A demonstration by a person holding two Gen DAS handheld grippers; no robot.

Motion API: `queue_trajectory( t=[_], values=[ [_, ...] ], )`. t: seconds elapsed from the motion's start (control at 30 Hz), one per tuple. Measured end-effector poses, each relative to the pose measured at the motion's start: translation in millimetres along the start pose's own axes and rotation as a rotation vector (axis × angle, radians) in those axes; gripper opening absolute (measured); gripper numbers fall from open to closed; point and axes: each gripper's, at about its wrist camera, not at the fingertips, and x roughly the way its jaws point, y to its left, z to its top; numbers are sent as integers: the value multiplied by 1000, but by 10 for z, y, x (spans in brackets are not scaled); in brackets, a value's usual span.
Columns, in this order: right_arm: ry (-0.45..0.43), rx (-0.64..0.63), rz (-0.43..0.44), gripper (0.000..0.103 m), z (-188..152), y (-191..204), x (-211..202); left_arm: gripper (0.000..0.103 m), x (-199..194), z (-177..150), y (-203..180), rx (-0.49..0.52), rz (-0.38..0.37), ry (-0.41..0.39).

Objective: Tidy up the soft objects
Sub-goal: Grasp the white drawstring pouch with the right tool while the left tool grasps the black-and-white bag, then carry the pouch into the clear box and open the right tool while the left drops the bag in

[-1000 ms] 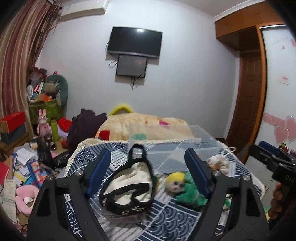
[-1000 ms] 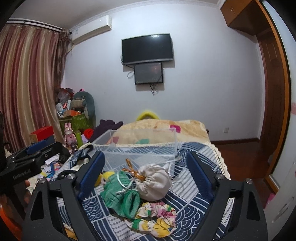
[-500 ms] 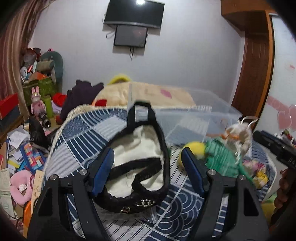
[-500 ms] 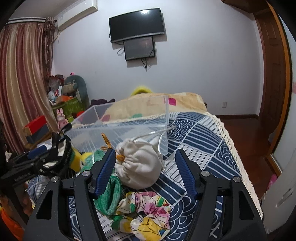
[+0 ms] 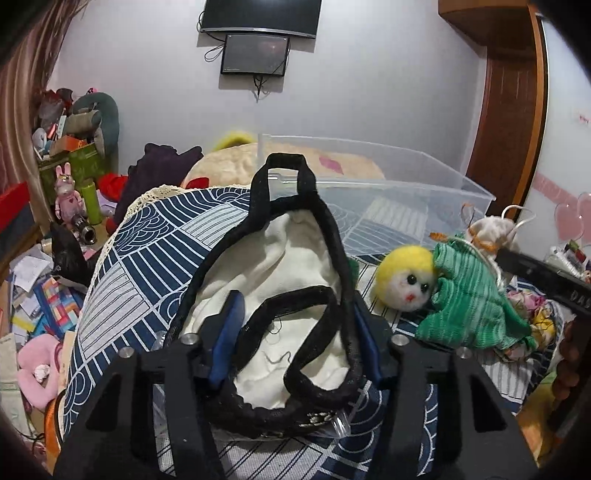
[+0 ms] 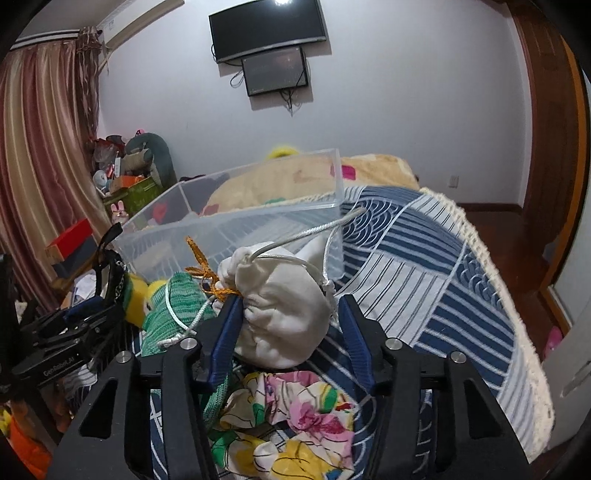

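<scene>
A cream cloth bag with black straps [image 5: 280, 266] lies on the blue patterned bedspread [image 5: 147, 258]. My left gripper [image 5: 295, 325] has its blue fingers on both sides of the bag, closing on it. A white drawstring pouch [image 6: 284, 310] sits between the fingers of my right gripper [image 6: 288, 325], which touch its sides. A yellow-headed doll in green knit [image 5: 436, 291] lies between the two. A floral cloth [image 6: 295, 424] lies under the right gripper. A clear plastic box [image 5: 369, 199] stands behind them.
A beige blanket [image 6: 295, 184] lies behind the box. The floor at left is cluttered with toys, papers and boxes [image 5: 44, 277]. The bed's fringed edge [image 6: 517, 314] drops to a wooden floor at right. A TV [image 6: 266, 29] hangs on the far wall.
Both grippers moved forward and down and narrowed, the left around the strapped bag, the right around the white pouch.
</scene>
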Motion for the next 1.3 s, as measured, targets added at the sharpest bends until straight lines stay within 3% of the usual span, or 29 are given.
queue_trajectory(
  t=[0.17, 0.2, 0.3, 0.57, 0.8, 1.07, 1.3],
  values=[
    [18, -16, 26, 27, -28, 73, 30, 27, -48, 23, 28, -32, -51, 10],
    [14, -19, 23, 23, -30, 85, 21, 17, -58, 33, 29, -36, -58, 9],
    [3, -24, 21, 19, -21, 97, -12, 11, -92, 53, 20, -44, -62, 4],
    [-80, -38, -10, 16, 75, 109, -232, 9, -348, 168, 30, -65, -56, -63],
    [-136, -38, -14, 16, 171, 105, -397, 9, -562, 302, -30, -56, -101, -116],
    [-178, -69, 70, 16, 298, 300, -518, 9, -400, 217, -368, -2, -223, -39],
    [-184, -127, 131, 16, 364, 550, -460, 8, -245, 99, -478, 5, -261, 25]
  ],
)
